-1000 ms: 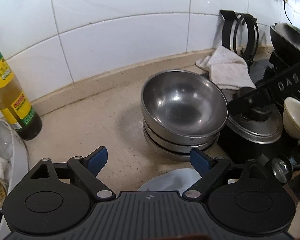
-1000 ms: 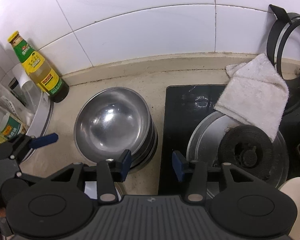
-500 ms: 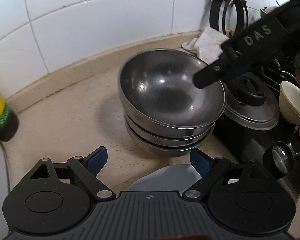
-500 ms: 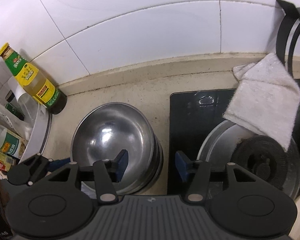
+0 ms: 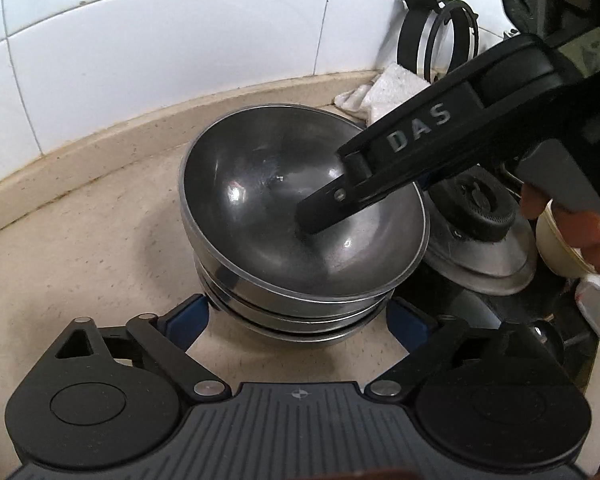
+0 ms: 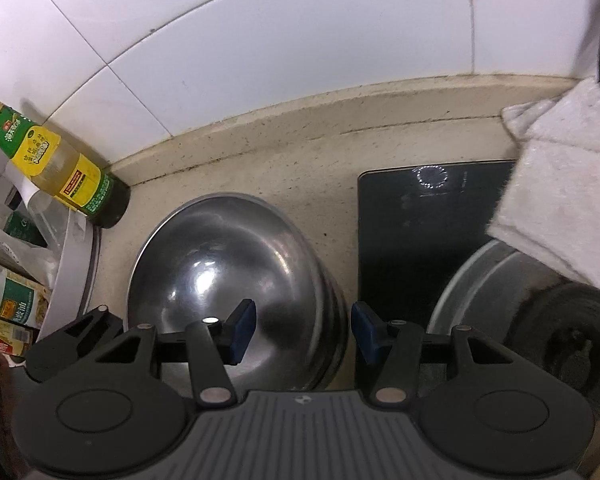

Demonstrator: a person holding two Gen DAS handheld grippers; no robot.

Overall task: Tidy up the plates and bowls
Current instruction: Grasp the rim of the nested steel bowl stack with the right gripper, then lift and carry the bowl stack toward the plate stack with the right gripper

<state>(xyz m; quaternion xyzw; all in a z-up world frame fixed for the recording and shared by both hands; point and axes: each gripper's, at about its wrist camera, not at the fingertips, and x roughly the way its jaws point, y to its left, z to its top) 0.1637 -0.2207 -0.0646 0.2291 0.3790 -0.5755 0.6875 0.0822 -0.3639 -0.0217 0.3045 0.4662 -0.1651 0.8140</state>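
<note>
A stack of steel bowls point(image 5: 300, 216) sits on the beige speckled counter point(image 5: 80, 248), close to the raised ledge under the white tiled wall point(image 5: 140, 60). The top bowl is nested in the others and tilts a little, its rim higher on the wall side in the left wrist view.

The left gripper point(image 5: 298, 318) stands at the stack's 6 o'clock side in its own view, with the lower bowls between its blue pads point(image 5: 188, 318). Its jaws are opening and stand wide; the pads flank the bottom of the stack at about 8 and 4 o'clock and do not visibly press on it.

The right gripper point(image 6: 303, 334) comes over the stack from about 2 o'clock in the left wrist view. One of its fingers dips inside the top bowl, its tip low over the middle; the other is outside the rim toward the stove. In its own view the rim and wall of the stack lie between the two pads, which stand apart with gaps on both sides.

Beyond the stack at 3 o'clock, in the right wrist view, are a black glass stove top point(image 6: 428, 232), a steel lid point(image 5: 480, 248) with a black knob, and a white cloth point(image 6: 560, 184). At 10 o'clock a yellow-labelled bottle point(image 6: 56, 160) stands by the wall.
</note>
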